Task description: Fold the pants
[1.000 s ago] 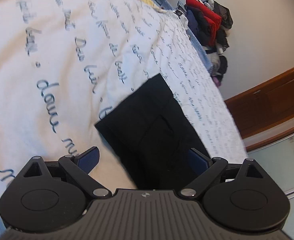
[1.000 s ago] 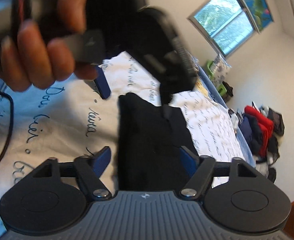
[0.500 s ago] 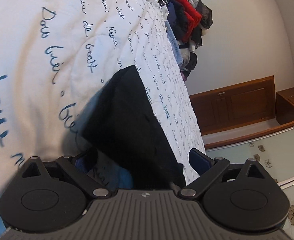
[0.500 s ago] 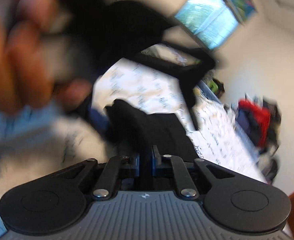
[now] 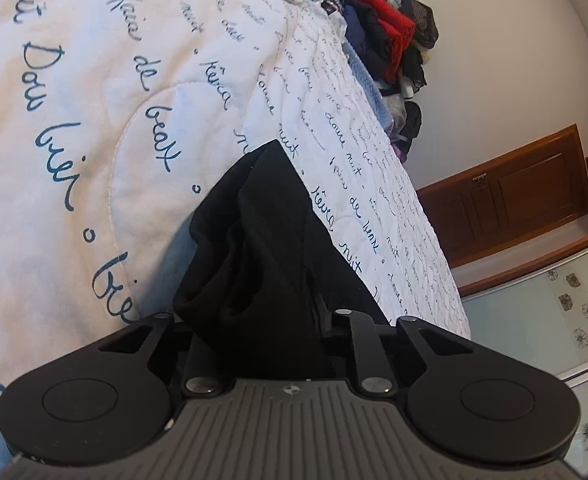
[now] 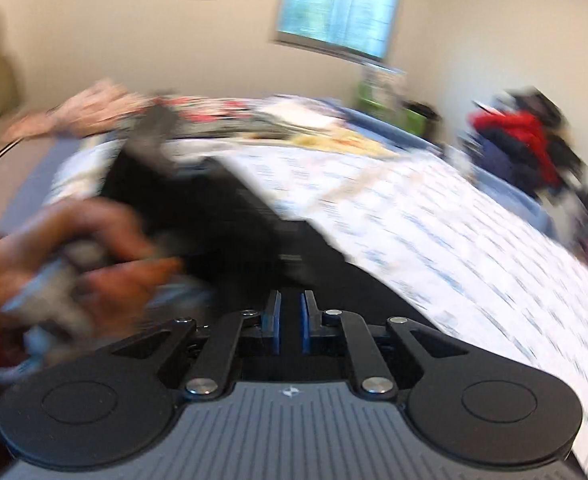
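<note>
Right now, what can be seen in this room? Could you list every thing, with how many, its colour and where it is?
black fabric pants: one, black, lying on the bed, near end bunched between the left fingers
white quilted bedspread with blue handwriting: one, white and blue, covering the bed
heap of clothes: one heap, red, black and navy, against the wall past the bed's far end
brown wooden cabinet: one, brown, low against the wall beside the bed
window: one, bright, in the far wall
left gripper: one, black, jaws closing on the pants
right gripper: one, black with blue fingers, shut on the pants
person's hand: one, blurred, gripping the left gripper's handle
</note>
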The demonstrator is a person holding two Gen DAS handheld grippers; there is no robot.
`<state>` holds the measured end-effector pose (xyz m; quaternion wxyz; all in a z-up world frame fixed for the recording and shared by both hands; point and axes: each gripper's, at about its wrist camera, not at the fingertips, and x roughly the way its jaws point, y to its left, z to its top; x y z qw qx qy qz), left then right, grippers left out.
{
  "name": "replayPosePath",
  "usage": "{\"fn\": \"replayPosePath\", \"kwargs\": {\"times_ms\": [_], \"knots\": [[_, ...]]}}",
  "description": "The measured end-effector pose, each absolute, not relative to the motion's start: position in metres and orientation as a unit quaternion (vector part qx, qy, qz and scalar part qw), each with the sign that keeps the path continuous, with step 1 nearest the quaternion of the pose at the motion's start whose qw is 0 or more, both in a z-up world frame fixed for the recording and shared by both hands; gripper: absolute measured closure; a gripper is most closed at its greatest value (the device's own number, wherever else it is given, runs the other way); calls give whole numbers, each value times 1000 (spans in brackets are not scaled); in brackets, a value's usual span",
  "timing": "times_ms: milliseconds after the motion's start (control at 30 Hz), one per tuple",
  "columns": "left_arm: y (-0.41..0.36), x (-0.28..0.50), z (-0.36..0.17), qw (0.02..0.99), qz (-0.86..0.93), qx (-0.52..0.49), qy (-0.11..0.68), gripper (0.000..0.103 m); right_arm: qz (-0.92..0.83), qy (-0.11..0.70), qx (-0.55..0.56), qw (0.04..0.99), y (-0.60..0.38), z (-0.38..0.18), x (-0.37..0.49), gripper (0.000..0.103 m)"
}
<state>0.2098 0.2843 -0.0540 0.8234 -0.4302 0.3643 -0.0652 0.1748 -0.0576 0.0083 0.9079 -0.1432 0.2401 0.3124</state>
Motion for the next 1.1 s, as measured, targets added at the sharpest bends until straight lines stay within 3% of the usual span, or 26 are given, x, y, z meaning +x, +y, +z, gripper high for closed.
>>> {"fn": "replayPosePath", "kwargs": {"times_ms": [133,500,1100], "knots": [[268,199,-35,857,-47,-375,350,82,315,327,-156,877,-46,-23,210,93],[170,145,44,945,-44,-211,246,82,339,258,-10,905,-79,22,212,93],[33,123,73,949,-172,-167,207,81,227,203,88,948,-204,50,174,93]]}}
